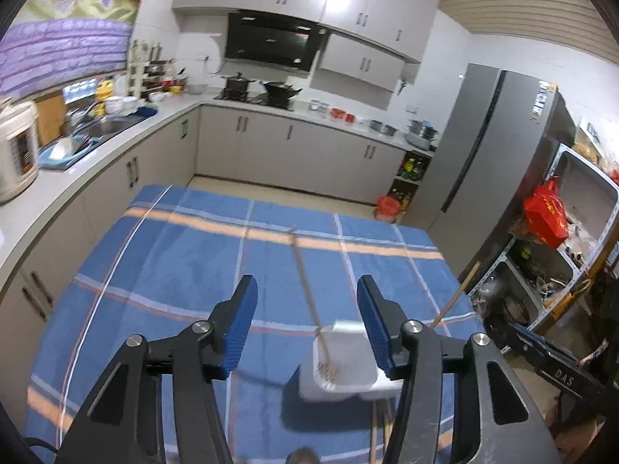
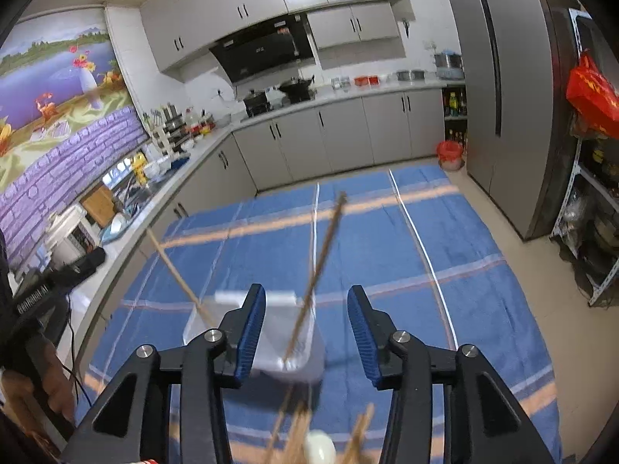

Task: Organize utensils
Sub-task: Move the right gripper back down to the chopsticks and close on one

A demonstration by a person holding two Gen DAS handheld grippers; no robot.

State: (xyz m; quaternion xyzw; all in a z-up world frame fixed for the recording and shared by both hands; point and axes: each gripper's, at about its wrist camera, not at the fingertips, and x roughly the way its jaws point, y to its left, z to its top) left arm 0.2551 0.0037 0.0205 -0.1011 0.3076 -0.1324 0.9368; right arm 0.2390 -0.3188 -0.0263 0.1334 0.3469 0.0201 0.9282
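We hold both grippers, left [image 1: 307, 309] and right [image 2: 306, 321], fingers half open and empty, above a white holder [image 2: 286, 348] with chopsticks [image 2: 321, 255] on the blue-clothed surface [image 1: 174, 263]

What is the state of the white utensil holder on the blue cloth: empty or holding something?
Holding something. Two chopsticks stand slanted inside the white utensil holder, their tips at its bottom and their tops leaning out over the rim.

A soft, matt blue plaid cloth [image 1: 174, 255] covers the counter. The white holder [image 1: 340, 371] looks like smooth plastic. The chopsticks [image 2: 321, 259] look like wood.
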